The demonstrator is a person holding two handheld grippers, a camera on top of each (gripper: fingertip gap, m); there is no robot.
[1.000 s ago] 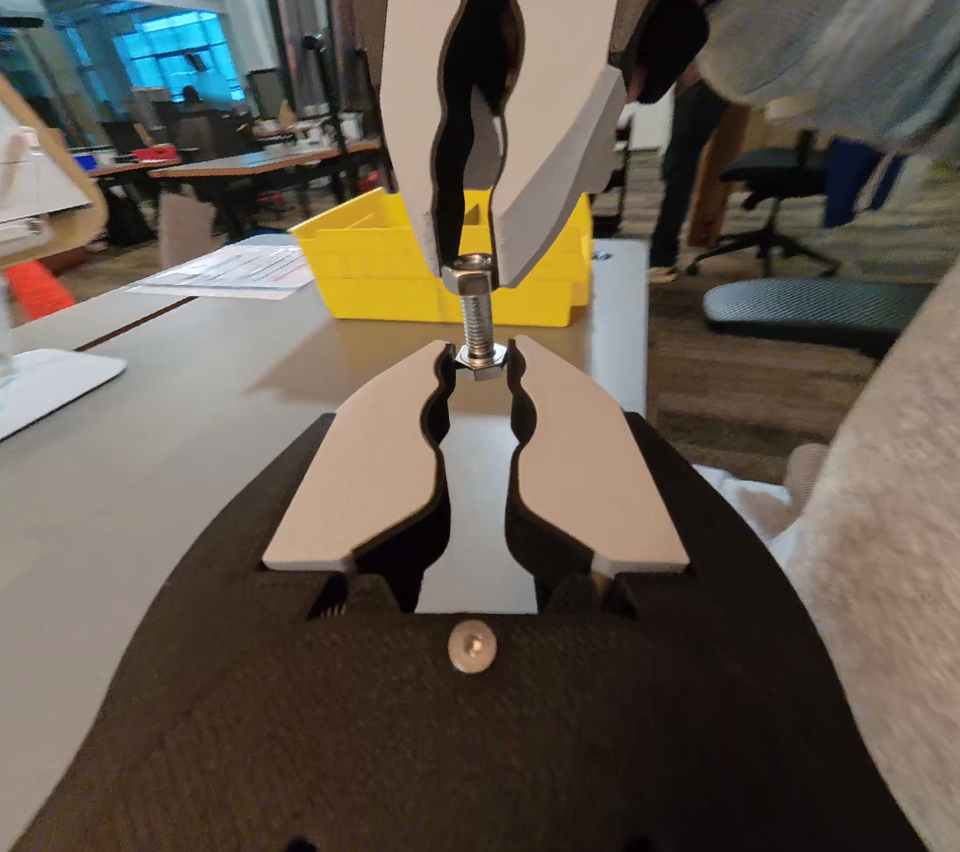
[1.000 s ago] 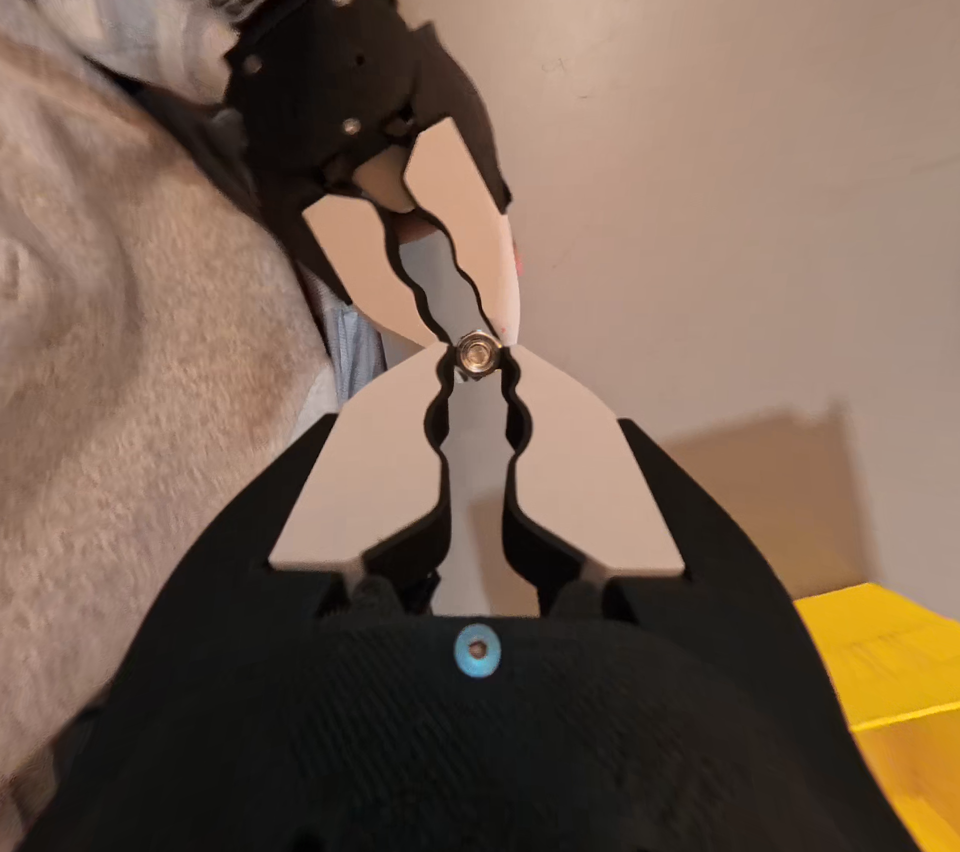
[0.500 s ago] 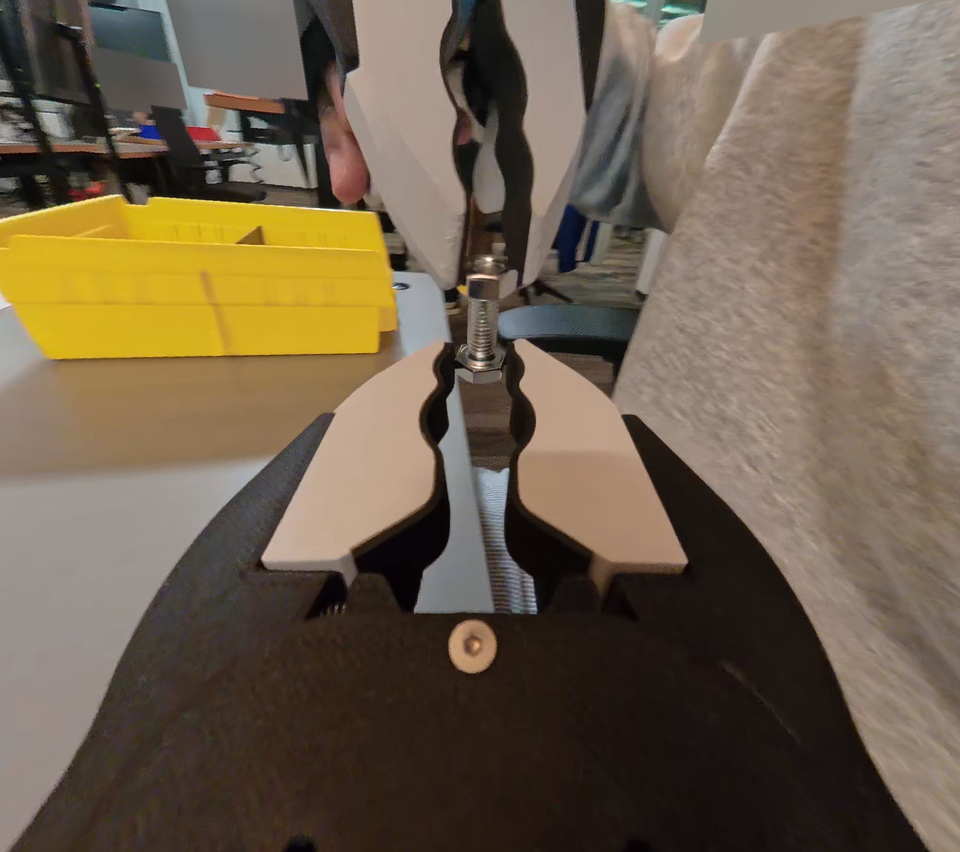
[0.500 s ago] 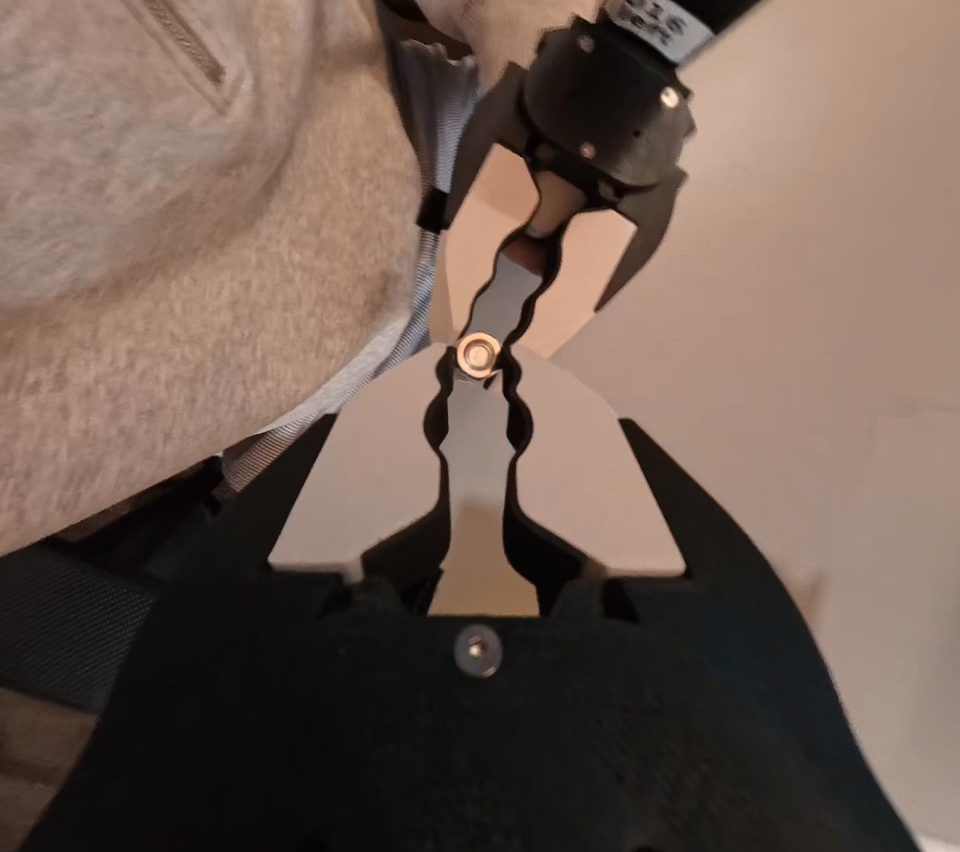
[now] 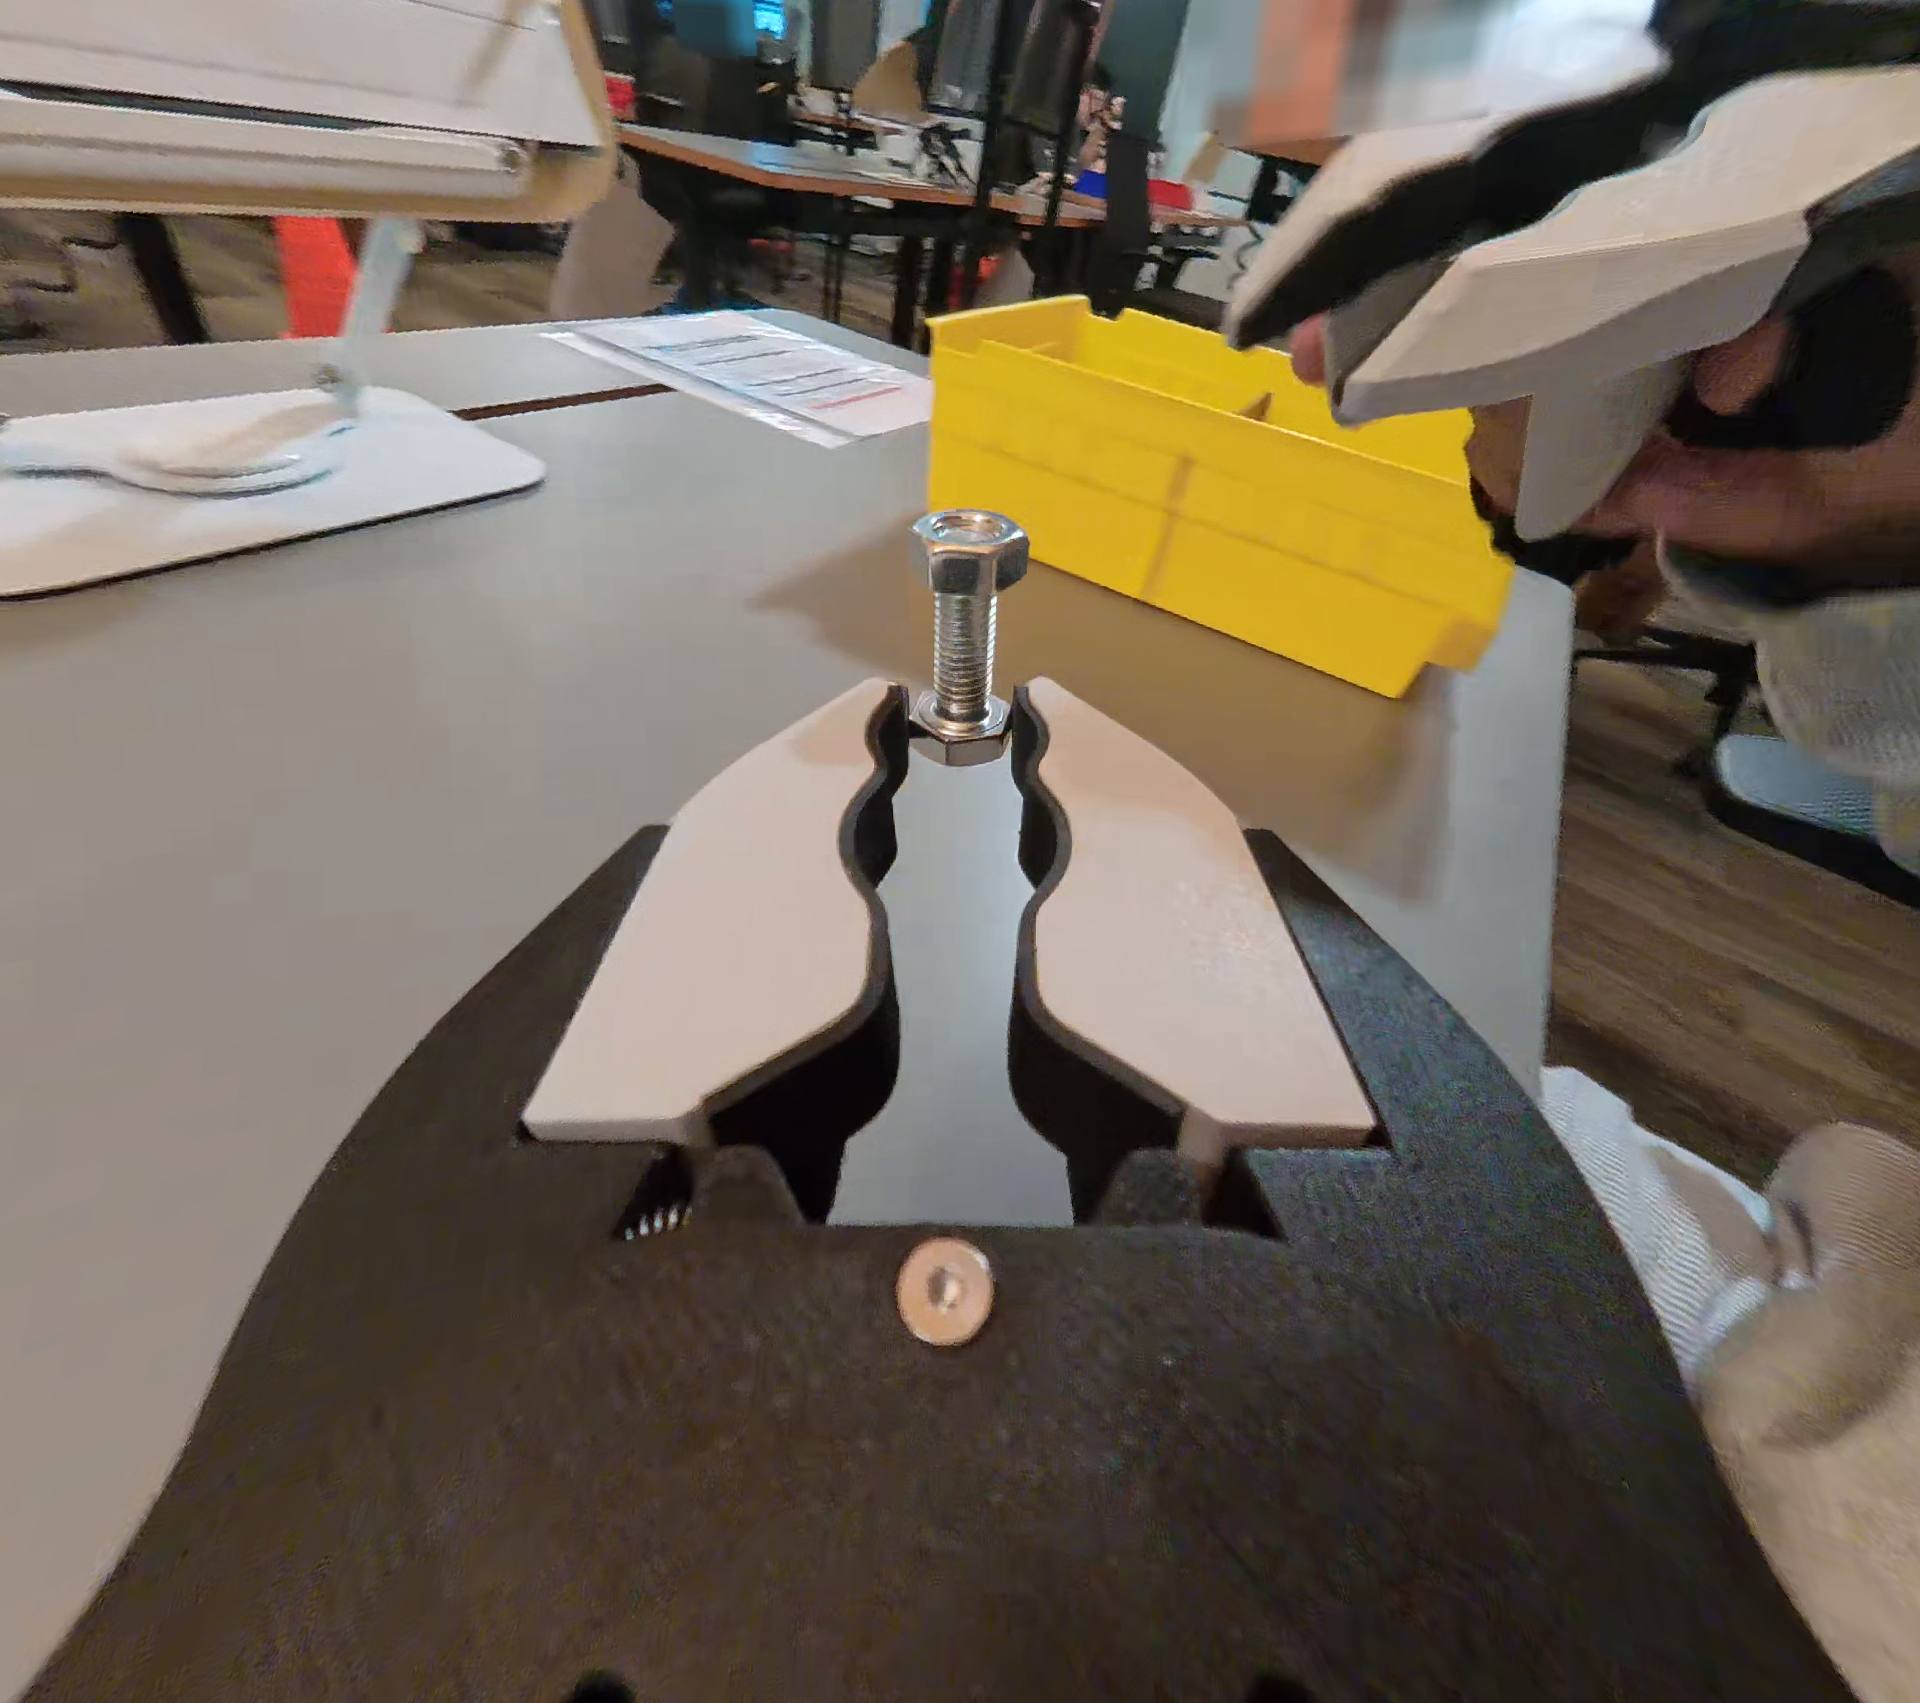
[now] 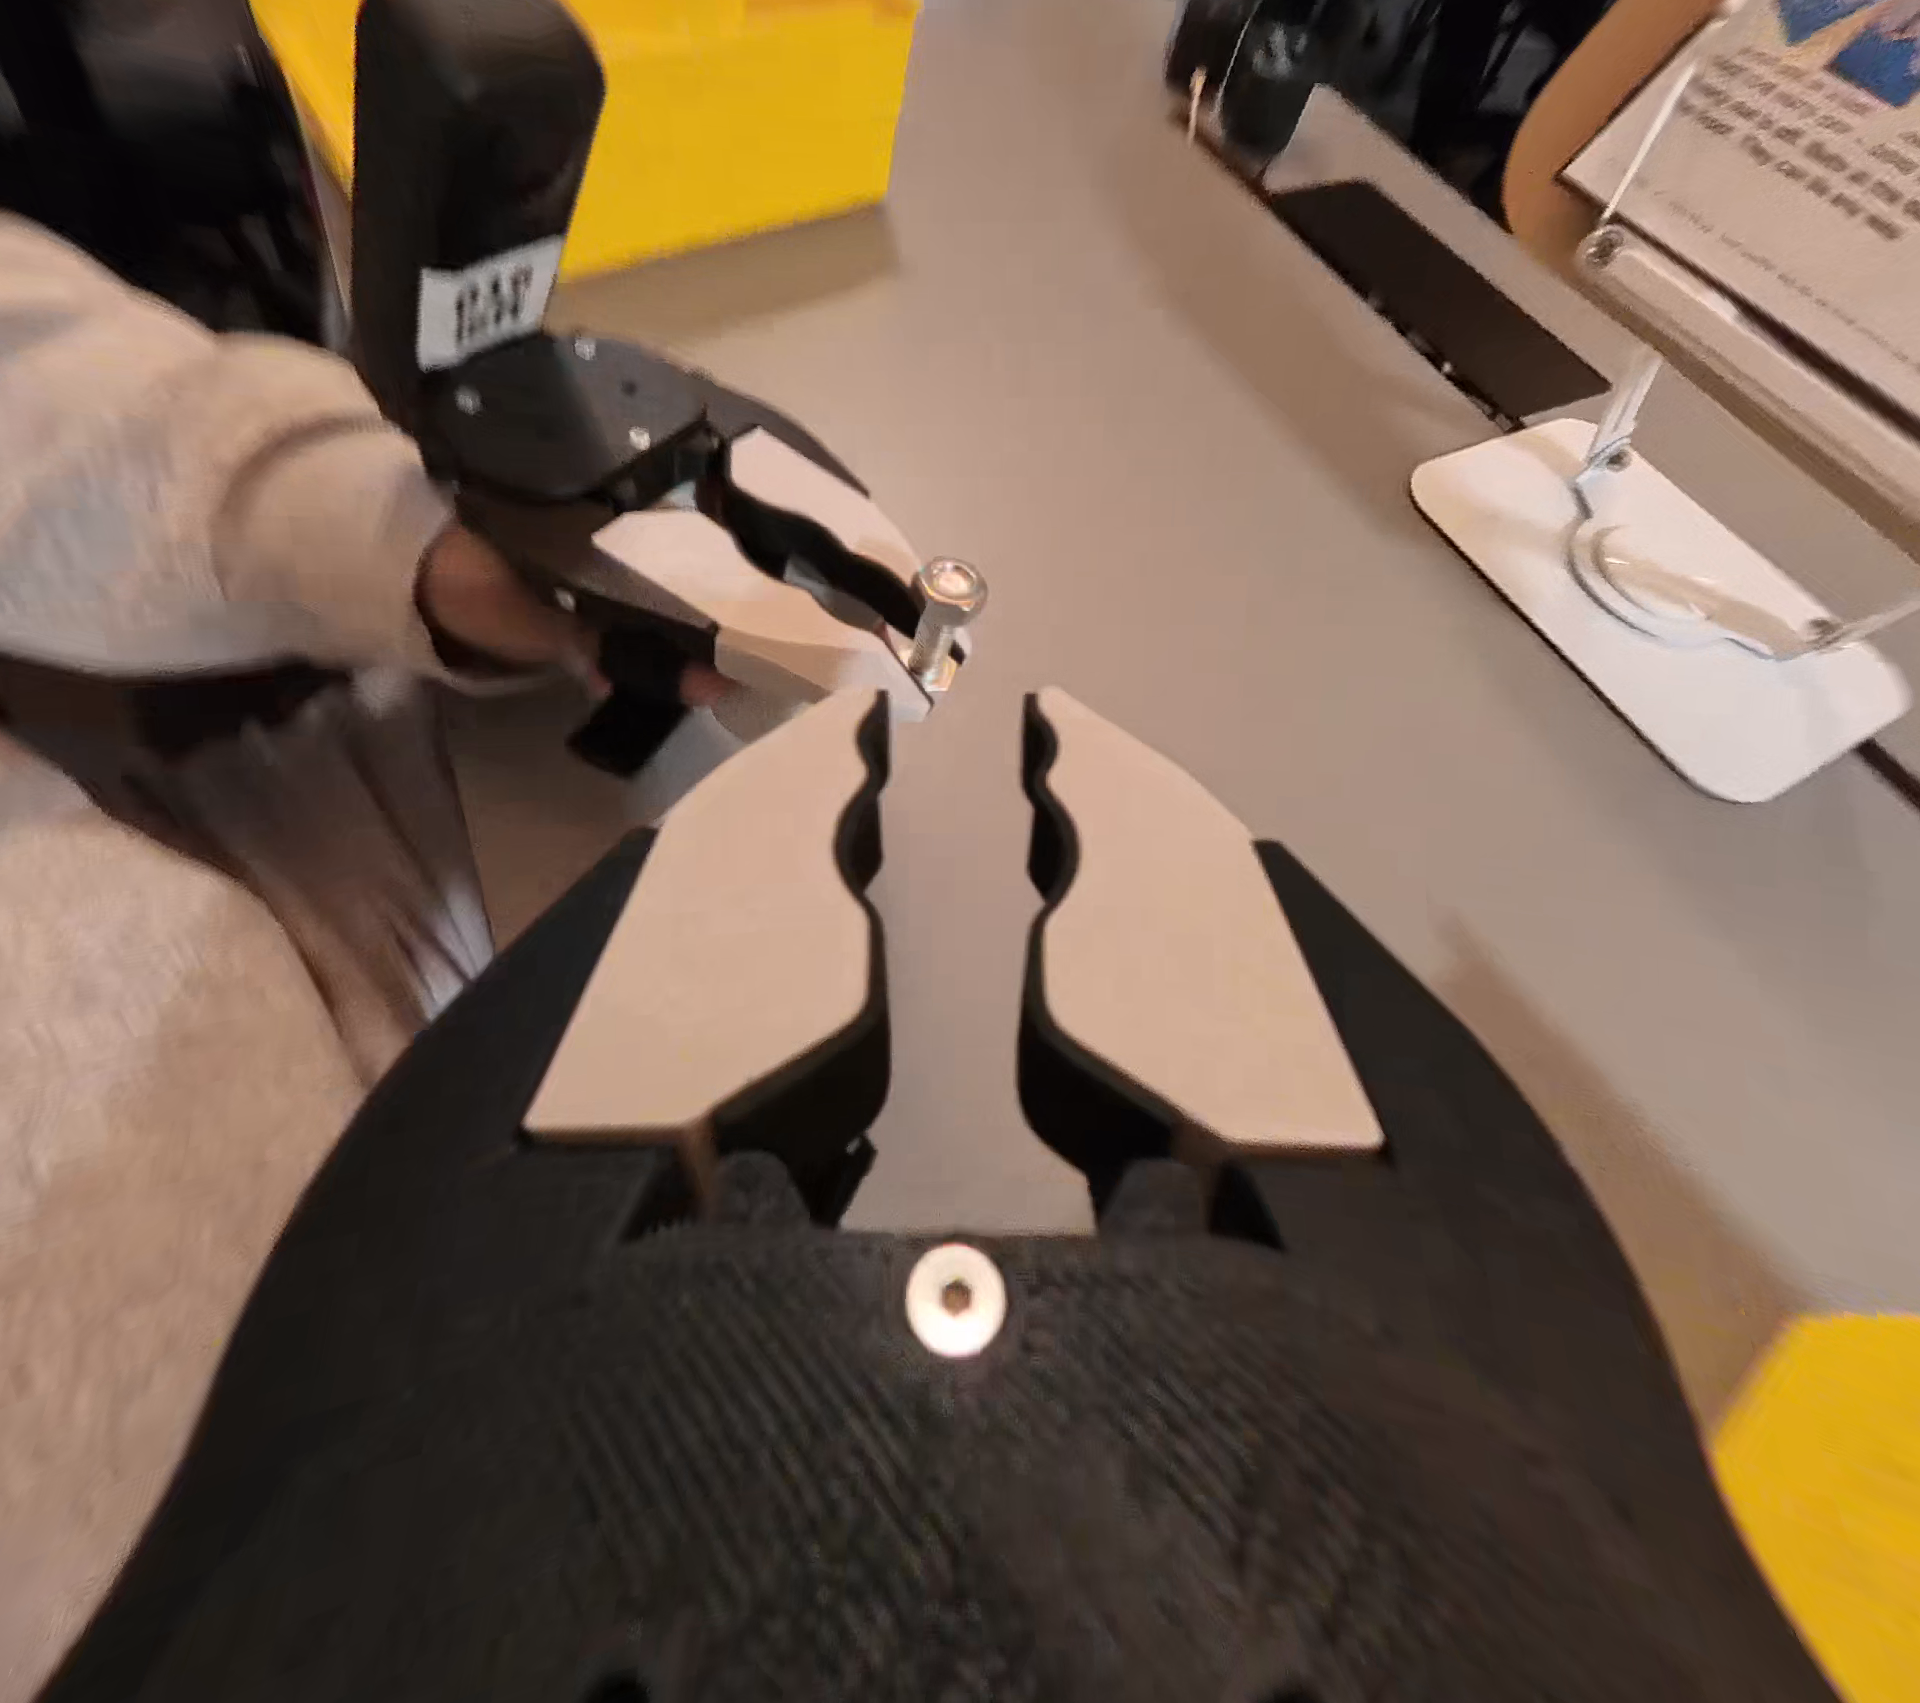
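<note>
Left hand-held gripper [image 5: 956, 697] clamps bolt [image 5: 966, 614]; right hand-held gripper [image 6: 954, 703] parted, empty.

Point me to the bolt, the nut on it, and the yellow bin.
bolt [image 5: 966, 647], left wrist view, on the threaded shank.
nut [image 5: 957, 737], left wrist view, on its front flat between the fingers.
yellow bin [image 5: 1268, 557], left wrist view, on its front wall.

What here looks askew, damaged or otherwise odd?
Nothing stands out. The left claw grips the lower nut of a bolt standing upright above the table. The right claw is open and empty. The yellow bin sits flat, undamaged.
</note>
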